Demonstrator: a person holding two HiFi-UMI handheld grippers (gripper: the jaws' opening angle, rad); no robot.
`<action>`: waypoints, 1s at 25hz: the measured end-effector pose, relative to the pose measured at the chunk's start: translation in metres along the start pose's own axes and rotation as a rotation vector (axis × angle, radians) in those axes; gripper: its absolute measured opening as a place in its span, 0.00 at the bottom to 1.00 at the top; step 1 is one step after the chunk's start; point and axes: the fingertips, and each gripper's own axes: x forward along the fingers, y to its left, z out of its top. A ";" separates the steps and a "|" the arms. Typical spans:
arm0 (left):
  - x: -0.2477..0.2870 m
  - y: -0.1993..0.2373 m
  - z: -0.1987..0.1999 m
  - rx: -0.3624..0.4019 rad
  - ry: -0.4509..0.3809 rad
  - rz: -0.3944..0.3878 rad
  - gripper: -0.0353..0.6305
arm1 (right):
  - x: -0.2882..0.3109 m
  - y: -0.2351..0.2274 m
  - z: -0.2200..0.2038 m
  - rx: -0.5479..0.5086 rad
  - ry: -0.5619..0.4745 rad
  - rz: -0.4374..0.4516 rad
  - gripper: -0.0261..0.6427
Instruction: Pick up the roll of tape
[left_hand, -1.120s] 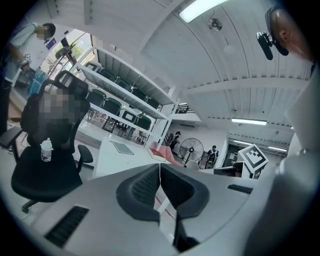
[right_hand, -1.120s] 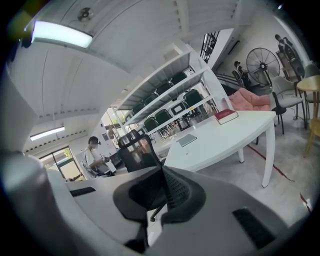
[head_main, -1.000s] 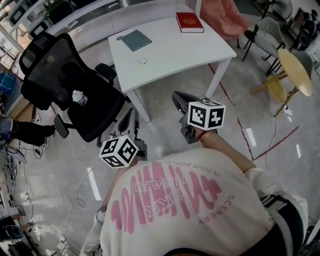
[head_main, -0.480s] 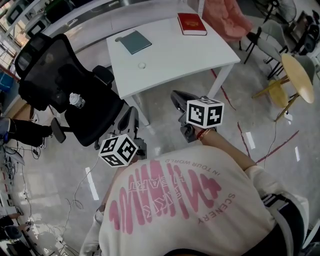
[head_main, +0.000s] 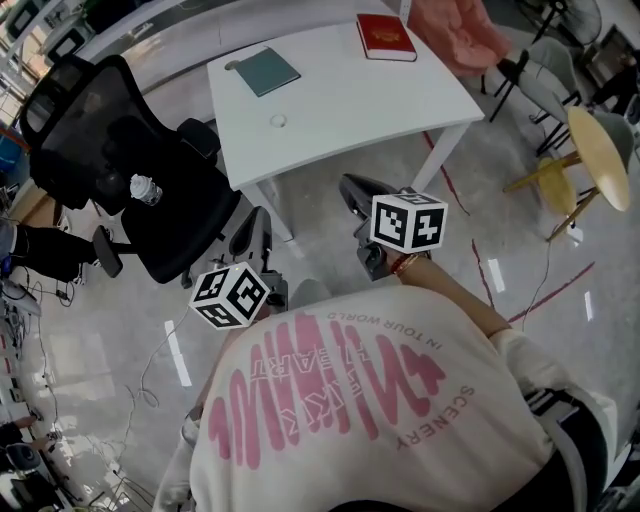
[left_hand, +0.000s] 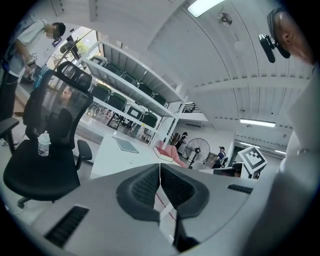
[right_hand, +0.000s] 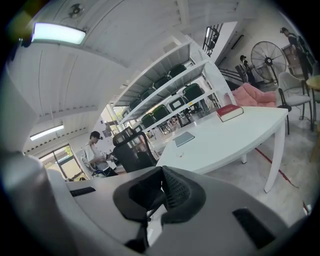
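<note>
The roll of tape (head_main: 278, 120) is a small white ring lying on the white table (head_main: 350, 100), between a teal notebook (head_main: 267, 72) and the near edge. In the right gripper view the tape (right_hand: 181, 155) is a tiny pale spot on the tabletop. Both grippers hover over the floor short of the table. My left gripper (head_main: 258, 228) is shut with nothing in it, its pads (left_hand: 150, 182) pressed together. My right gripper (head_main: 355, 192) is shut too and empty, and it points at the table's near side.
A black office chair (head_main: 130, 190) with a water bottle (head_main: 145, 190) on its seat stands left of the table. A red book (head_main: 386, 37) lies on the table's far right corner. A round wooden table (head_main: 600, 155) and a pink chair (head_main: 460, 30) stand to the right.
Both grippers have moved a little forward toward the table, along with the person. Their jaws stay shut.
</note>
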 end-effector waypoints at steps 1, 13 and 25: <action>0.001 0.000 -0.002 -0.003 0.006 0.004 0.09 | 0.001 -0.003 0.000 0.022 -0.002 0.000 0.06; 0.040 0.024 -0.015 -0.027 0.058 0.034 0.09 | 0.039 -0.034 0.001 0.098 0.003 0.017 0.06; 0.138 0.070 0.010 -0.057 0.082 0.016 0.09 | 0.126 -0.072 0.025 0.093 0.087 0.006 0.06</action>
